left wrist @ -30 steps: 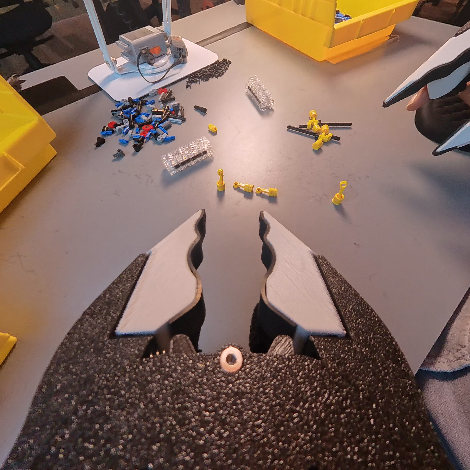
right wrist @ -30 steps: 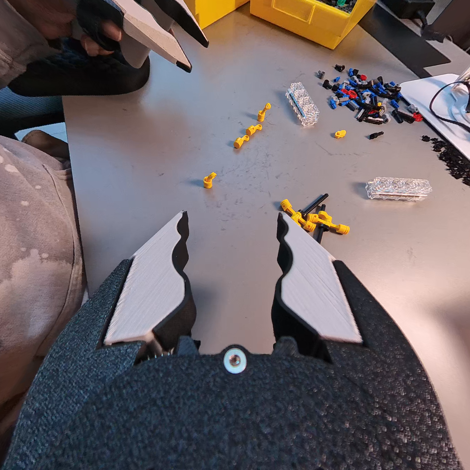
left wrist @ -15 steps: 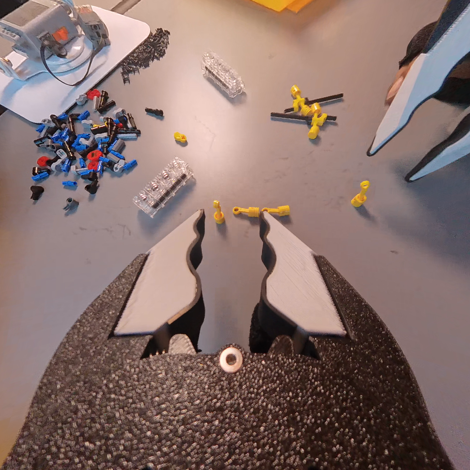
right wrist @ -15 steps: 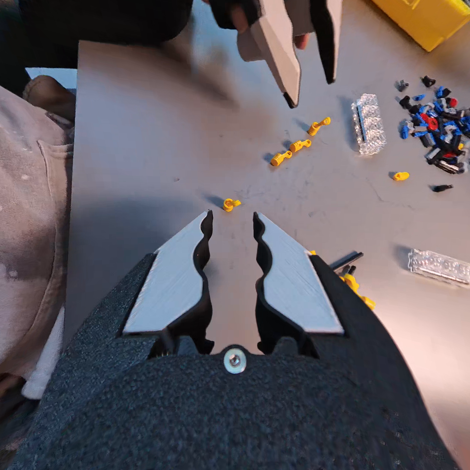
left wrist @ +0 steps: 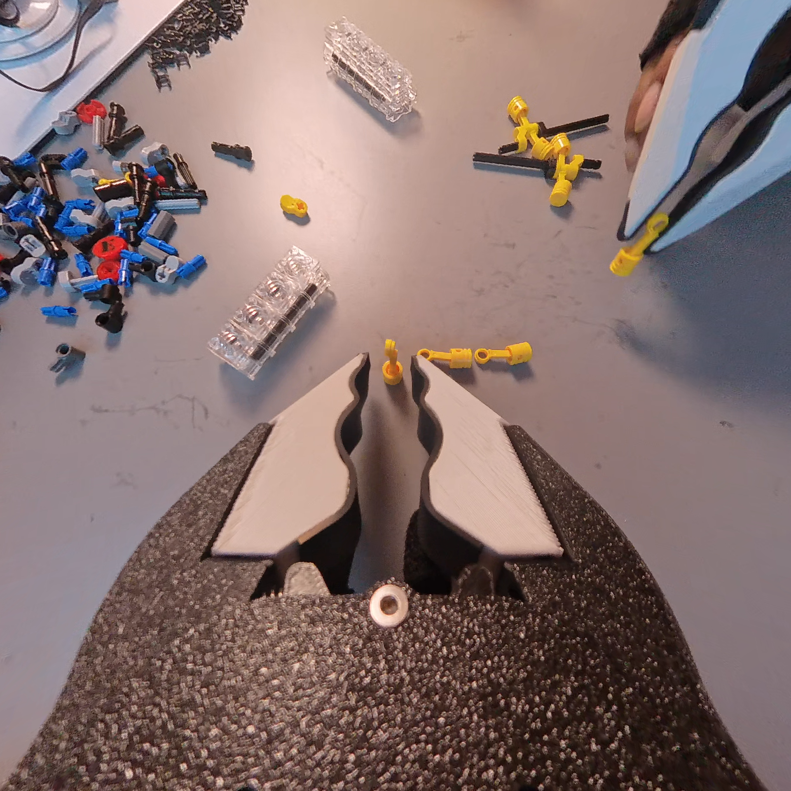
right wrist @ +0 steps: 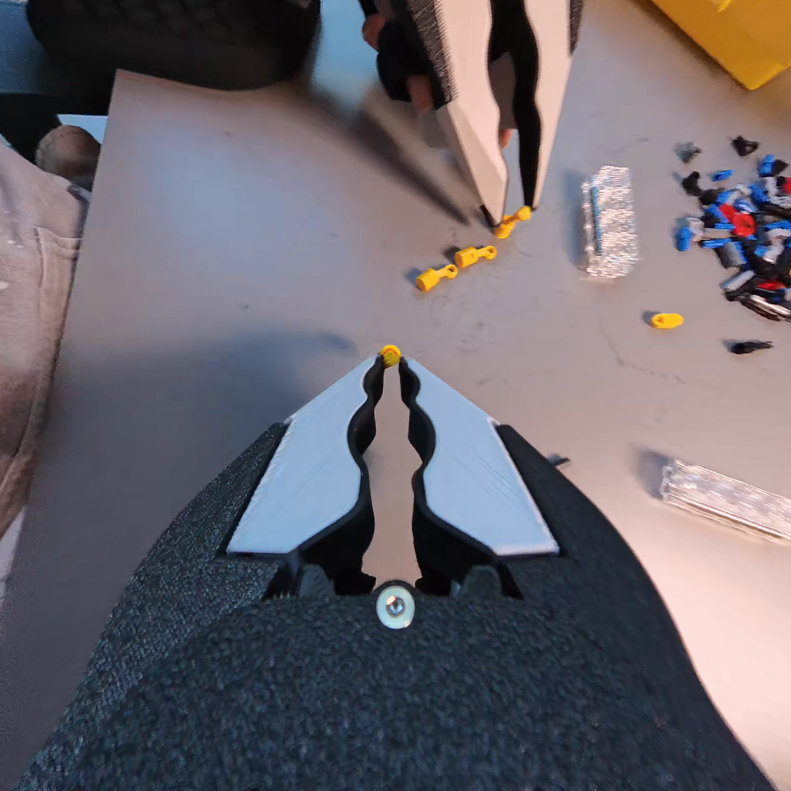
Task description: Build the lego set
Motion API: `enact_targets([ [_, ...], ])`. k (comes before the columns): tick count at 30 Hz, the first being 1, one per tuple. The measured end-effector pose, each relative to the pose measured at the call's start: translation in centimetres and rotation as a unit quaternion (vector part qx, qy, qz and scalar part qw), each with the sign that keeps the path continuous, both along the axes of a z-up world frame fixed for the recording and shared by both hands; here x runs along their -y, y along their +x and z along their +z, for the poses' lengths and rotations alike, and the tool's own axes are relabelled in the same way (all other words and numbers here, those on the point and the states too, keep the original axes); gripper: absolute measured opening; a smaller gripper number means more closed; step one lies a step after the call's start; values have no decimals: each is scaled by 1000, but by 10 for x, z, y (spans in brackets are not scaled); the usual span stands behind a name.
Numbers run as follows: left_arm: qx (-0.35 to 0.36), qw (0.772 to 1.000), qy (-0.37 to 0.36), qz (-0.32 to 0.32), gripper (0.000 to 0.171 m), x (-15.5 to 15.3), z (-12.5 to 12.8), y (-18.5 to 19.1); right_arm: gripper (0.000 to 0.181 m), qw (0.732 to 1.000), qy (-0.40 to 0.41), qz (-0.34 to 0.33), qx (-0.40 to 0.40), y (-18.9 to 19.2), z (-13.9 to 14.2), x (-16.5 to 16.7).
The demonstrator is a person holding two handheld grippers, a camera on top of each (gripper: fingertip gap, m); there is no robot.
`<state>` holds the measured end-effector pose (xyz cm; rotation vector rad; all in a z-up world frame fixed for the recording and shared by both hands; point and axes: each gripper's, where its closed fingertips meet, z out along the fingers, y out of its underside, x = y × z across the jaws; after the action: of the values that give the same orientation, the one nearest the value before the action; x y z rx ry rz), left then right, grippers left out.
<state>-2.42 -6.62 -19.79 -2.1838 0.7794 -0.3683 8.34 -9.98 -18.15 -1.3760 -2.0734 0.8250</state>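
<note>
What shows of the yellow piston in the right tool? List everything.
The yellow piston is a small, glossy plastic piece: a stubby grooved cylinder head on a thin rod ending in a ring. The right tool is shut on its rod near the ring, so it hangs tilted, head lowest. Whether the head touches the grey table cannot be told.

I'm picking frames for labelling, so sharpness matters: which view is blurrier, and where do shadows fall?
Left wrist view: mostly sharp, small parts pile crisp; only the right gripper at the edge is soft, a broad shadow beneath it. Right wrist view: blurrier, the left gripper streaked, clear bricks smeared, shadow left of the fingertips.
</note>
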Motion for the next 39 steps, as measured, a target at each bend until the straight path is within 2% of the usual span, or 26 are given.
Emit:
enact_targets([
  [2,-6,1000,-5,-3,5,-5,-4,2,7,1000,4,-16,-13,-3,7,-19],
  [6,5,1000,-10,13,5,-22,-3,2,7,999,11,-38,-23,-15,8,-48],
  [11,23,1000,-7,12,5,-41,5,12,7,999,42,-14,5,-25,-11,-43],
  [14,23,1000,-10,2,5,-47,0,22,7,998,64,-18,22,-25,-21,-45],
  [17,5,1000,-2,1,5,-46,-4,23,10,998,63,-26,14,-26,-19,-48],
  [20,0,1000,13,9,6,-43,0,19,22,999,33,-33,-9,-20,-10,-52],
  [23,19,1000,9,10,6,-37,1,17,25,997,7,-66,-47,-10,9,-71],
  [27,4,1000,10,15,6,-31,-4,8,26,991,-2,-113,-79,12,22,-101],
  [33,21,999,22,24,11,-30,3,4,26,980,-7,-172,-96,29,22,-134],
  [36,19,999,30,5,17,-33,4,14,26,982,-15,-164,-97,26,21,-130],
  [39,-5,999,31,-14,14,-39,-1,22,28,989,-14,-138,-51,32,6,-120],
])
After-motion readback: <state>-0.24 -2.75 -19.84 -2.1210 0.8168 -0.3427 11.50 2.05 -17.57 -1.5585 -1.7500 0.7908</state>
